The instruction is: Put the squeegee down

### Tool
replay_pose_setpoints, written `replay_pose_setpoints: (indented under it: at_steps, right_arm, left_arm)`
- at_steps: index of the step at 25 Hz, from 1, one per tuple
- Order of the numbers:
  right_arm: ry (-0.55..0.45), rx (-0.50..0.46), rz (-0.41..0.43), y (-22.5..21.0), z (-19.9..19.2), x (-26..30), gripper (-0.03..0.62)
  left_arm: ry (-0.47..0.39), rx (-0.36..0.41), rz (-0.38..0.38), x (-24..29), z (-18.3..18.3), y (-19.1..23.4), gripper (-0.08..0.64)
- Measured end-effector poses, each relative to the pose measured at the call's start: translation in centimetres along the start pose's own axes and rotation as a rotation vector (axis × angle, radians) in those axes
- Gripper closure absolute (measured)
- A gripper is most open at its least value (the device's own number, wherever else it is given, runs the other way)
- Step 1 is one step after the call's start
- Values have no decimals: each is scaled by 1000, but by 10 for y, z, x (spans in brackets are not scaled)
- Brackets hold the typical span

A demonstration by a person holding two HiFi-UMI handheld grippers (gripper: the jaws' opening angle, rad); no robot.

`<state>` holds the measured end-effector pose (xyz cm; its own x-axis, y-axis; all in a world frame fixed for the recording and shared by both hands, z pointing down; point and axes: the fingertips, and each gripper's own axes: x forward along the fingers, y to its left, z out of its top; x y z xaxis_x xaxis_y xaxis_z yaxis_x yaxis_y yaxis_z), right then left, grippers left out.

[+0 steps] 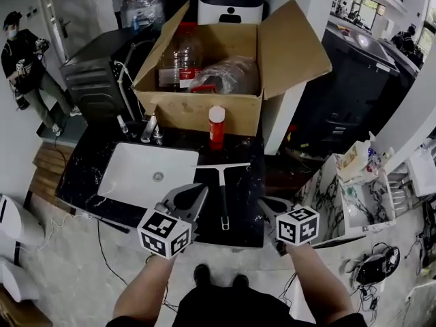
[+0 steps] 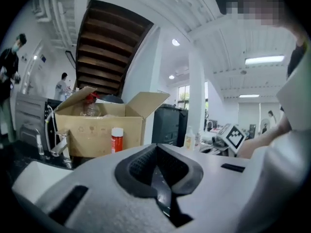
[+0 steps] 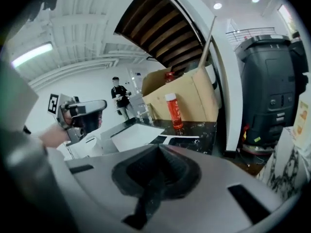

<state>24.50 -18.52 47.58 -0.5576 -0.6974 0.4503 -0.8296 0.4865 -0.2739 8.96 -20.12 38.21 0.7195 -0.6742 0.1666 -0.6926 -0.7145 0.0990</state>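
Squeegee (image 1: 224, 196) flat on counter (image 1: 243, 182), seemingly free

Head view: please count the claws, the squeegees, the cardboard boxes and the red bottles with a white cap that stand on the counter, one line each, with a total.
claws: 2, the left claw and the right claw
squeegee: 1
cardboard box: 1
red bottle with white cap: 1
total: 5

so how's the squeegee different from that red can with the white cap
The squeegee lies flat; the red can stands upright. The squeegee is a thin T shape, blade toward the cardboard box; the red can is a cylinder with a white cap. The squeegee is nearer the front edge, the red can just before the cardboard box. Both rest on the dark counter beside the sink.
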Motion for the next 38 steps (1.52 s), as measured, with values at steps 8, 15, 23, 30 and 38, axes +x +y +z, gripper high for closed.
replay_pose_setpoints:
  at_steps: [8,15,23,30,38]
  right_arm:
    - [-34,-159,78,11,-8,-52,586]
    - [-63,-210,148,21,-7,-77,587]
    - [-198,-173,-17,-14,18,-106,588]
    - [-330,-165,-57,5,74,-108,588]
    - [-363,-195,-91,37,87,-96,589]
  left_arm:
    - [24,-1,12,17,-1,-69,552]
    - [-55,4,94,7,24,-85,552]
    - [-27,101,173,-4,10,-64,552]
    - [-24,112,167,-16,25,-22,551]
    - [-48,65,189,-36,21,11,551]
